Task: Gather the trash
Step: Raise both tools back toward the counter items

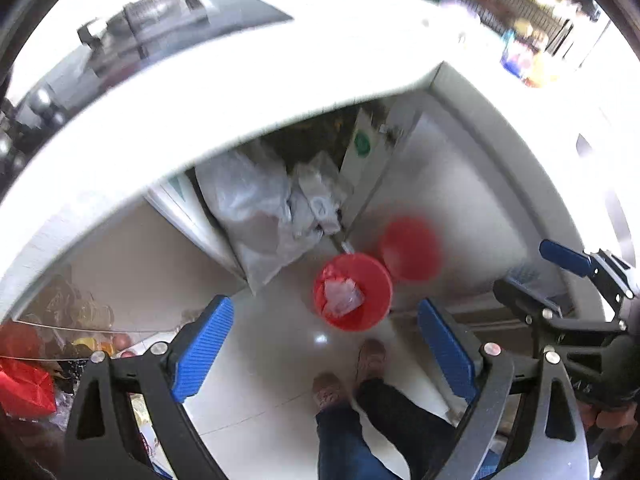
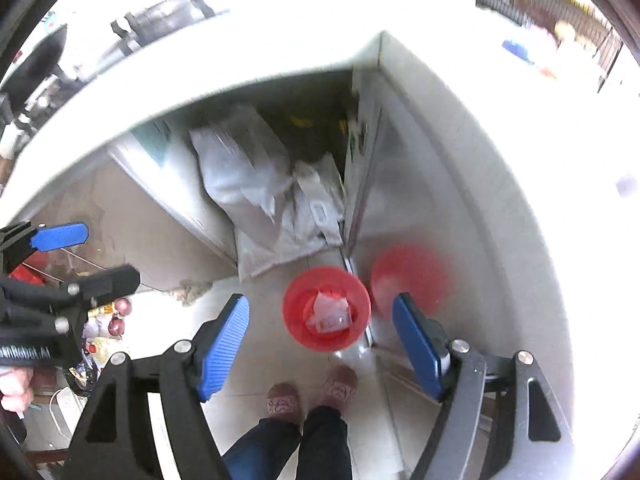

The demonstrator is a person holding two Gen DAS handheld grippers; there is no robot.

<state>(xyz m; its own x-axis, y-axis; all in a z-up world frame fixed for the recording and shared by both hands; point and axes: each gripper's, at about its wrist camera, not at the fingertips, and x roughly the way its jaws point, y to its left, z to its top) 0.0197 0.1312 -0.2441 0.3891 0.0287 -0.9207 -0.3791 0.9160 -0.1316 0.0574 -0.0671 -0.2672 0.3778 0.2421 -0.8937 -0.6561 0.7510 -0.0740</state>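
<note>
Between wide, empty jaws of both left gripper (image 1: 324, 354) and right gripper (image 2: 320, 348): crumpled plastic wrapper (image 1: 342, 298) inside red bin (image 1: 374, 314) on floor below. Likely featherlight, soft, slippery; best pinched at raised fold.

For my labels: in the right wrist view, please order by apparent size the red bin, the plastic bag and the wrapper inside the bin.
1. plastic bag
2. red bin
3. wrapper
The bag lies farther away, so the ranking is safe.
</note>
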